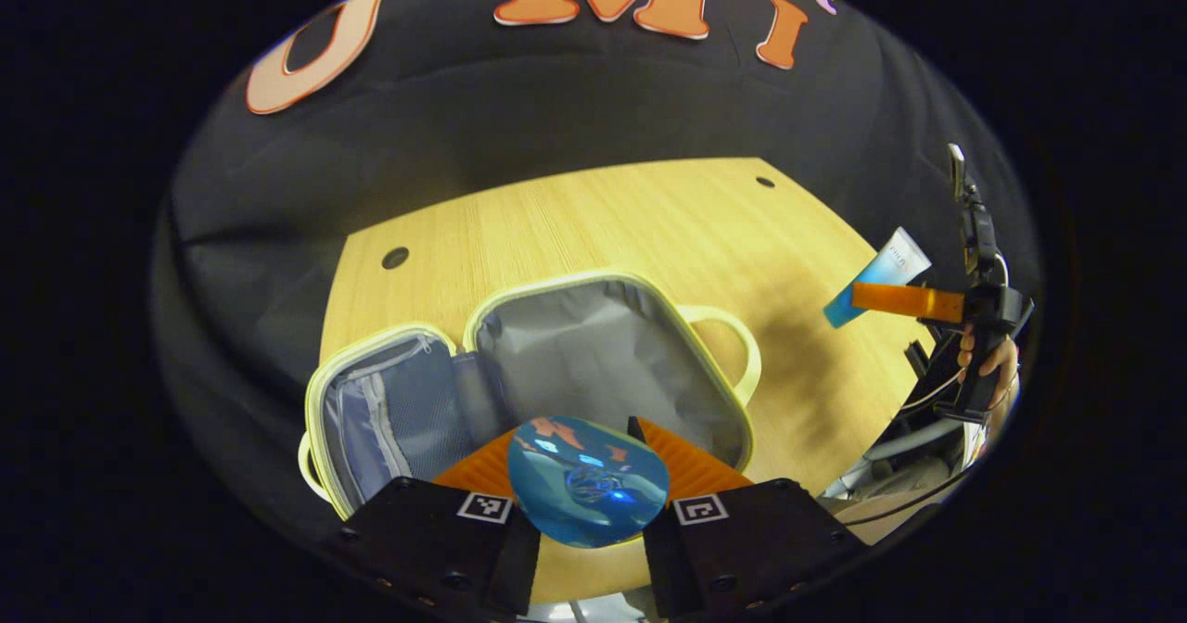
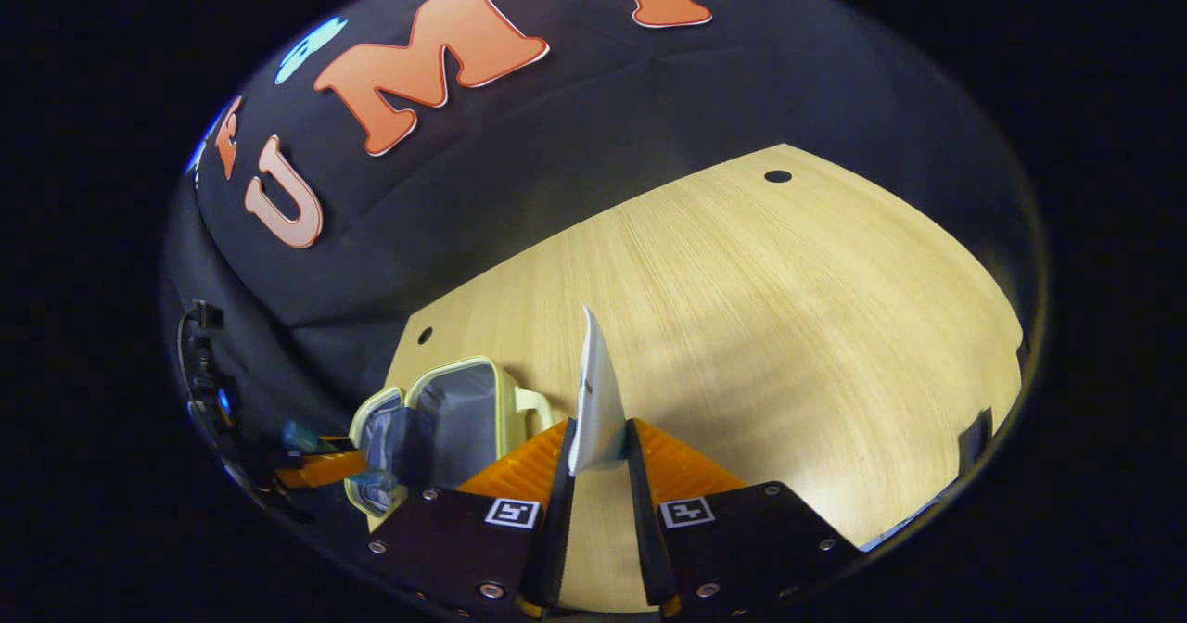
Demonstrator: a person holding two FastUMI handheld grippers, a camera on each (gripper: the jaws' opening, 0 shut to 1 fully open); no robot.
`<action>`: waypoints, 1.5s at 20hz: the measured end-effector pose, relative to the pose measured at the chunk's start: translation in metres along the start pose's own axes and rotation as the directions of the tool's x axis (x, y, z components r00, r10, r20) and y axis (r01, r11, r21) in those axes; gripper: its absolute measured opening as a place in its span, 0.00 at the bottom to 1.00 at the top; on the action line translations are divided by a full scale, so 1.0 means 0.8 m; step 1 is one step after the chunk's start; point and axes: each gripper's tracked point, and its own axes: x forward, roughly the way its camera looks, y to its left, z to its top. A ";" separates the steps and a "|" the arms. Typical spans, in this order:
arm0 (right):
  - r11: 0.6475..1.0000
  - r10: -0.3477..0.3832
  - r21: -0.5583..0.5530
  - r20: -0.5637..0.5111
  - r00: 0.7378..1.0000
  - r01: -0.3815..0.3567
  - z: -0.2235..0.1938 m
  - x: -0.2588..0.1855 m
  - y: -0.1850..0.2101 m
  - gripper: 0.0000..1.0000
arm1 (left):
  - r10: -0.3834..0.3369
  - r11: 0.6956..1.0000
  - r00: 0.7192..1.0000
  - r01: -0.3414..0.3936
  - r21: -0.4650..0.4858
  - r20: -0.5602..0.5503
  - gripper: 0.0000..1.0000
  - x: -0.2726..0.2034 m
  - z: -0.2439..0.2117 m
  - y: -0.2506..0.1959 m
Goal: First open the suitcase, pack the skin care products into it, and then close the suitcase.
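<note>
The suitcase (image 1: 593, 354) lies open on the wooden table (image 1: 649, 224), pale yellow along its rim and grey inside, with a mesh pocket in its left half. My left gripper (image 1: 584, 439) is shut on a glossy blue bottle (image 1: 588, 493), held above the suitcase's near edge. At the far right, my right gripper (image 1: 867, 297) hangs above the table, holding a blue-and-white tube (image 1: 879, 275). In the right gripper view, the right gripper (image 2: 600, 433) is shut on that tube (image 2: 598, 400), seen edge-on. The suitcase (image 2: 454, 419) lies to its left, with the left gripper (image 2: 301, 456) beyond it.
A hand (image 1: 988, 363) grips the right gripper's handle, with cables trailing below it. The table (image 2: 788, 326) has small round holes near its far corners. Black cloth walls the booth behind and to the left.
</note>
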 end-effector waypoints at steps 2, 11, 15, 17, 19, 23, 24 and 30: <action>1.000 -0.004 0.017 -0.019 1.000 0.004 -0.019 -0.008 0.010 0.34 | -0.044 0.998 0.995 0.040 -0.043 -0.090 0.47 0.032 -0.018 0.009; 0.998 -0.045 0.039 -0.044 0.998 0.047 -0.039 -0.019 0.008 0.34 | -0.055 0.997 0.967 0.041 -0.062 -0.247 0.49 0.132 -0.024 0.034; 0.997 -0.055 0.046 -0.061 0.997 0.058 -0.042 -0.017 0.008 0.34 | -0.010 1.000 0.967 0.008 -0.009 -0.253 0.48 0.169 0.002 0.030; 0.998 -0.053 0.042 -0.066 0.996 0.056 -0.042 -0.016 0.007 0.34 | -0.003 0.999 0.959 -0.007 -0.032 -0.283 0.48 0.185 -0.008 0.035; 0.998 -0.053 0.032 -0.072 0.996 0.055 -0.041 -0.016 0.006 0.33 | -0.007 0.997 0.950 -0.018 -0.075 -0.313 0.48 0.191 -0.024 0.040; 0.998 -0.052 0.028 -0.082 0.995 0.054 -0.038 -0.015 0.006 0.34 | -0.022 0.995 0.948 -0.010 -0.100 -0.316 0.48 0.188 -0.032 0.043; 0.998 -0.051 0.022 -0.086 0.995 0.053 -0.039 -0.014 0.007 0.34 | -0.028 0.995 0.951 -0.002 -0.095 -0.308 0.49 0.189 -0.029 0.041; 1.000 -0.002 -0.026 -0.090 0.996 0.000 -0.016 -0.002 0.033 0.34 | -0.061 0.997 0.976 0.052 -0.048 -0.210 1.00 0.141 -0.002 0.012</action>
